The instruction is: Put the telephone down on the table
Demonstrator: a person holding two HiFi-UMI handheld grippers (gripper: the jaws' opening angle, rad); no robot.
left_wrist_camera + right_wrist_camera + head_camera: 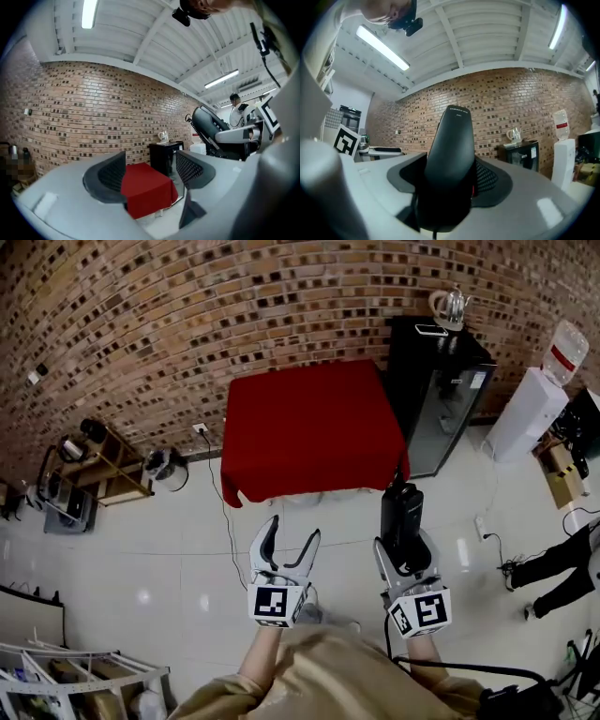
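Note:
A black telephone handset (401, 514) stands upright in my right gripper (405, 554), which is shut on its lower half; a cord trails from it down toward my body. In the right gripper view the handset (452, 154) fills the gap between the jaws of the right gripper (450, 180). My left gripper (292, 532) hangs beside it, open and empty. Both are held over the pale floor, short of the table with the red cloth (309, 427). Between the left gripper's (150, 171) spread jaws that red table (147, 190) shows, with the handset (211, 126) off to the right.
A black cabinet (436, 390) with a glass kettle (450, 306) stands right of the table, and a water dispenser (539, 399) further right. A wooden shelf unit (103, 465) sits by the brick wall at left. A cable (223, 512) runs across the floor; a person's legs (553, 568) are at right.

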